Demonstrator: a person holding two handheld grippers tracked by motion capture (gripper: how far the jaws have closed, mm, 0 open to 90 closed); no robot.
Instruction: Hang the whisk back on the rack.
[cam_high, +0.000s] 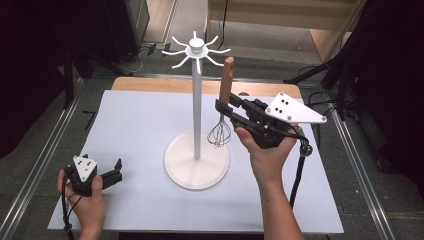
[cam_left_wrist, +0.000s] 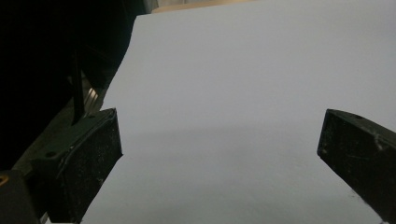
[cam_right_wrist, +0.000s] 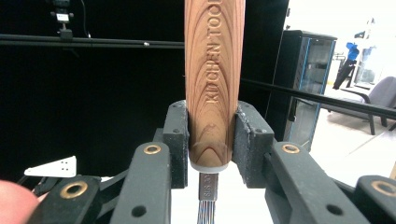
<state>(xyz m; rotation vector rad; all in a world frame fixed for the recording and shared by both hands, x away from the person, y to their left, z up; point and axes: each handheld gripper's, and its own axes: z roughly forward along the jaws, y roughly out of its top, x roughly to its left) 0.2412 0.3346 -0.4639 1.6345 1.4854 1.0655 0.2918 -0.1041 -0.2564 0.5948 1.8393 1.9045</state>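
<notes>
Whisk (cam_high: 223, 107) hangs wires-down at frame centre-right, its wooden handle clamped in the right hand-held gripper (cam_high: 227, 107) beside the hook stand (cam_high: 197, 100), probably for hanging; the left hand-held gripper (cam_high: 116, 172) rests open, lower left on the tabletop (cam_high: 140, 125)

Whisk (cam_high: 222, 117) right of stand (cam_high: 197, 150) (on table (cam_high: 135, 125)).
</notes>
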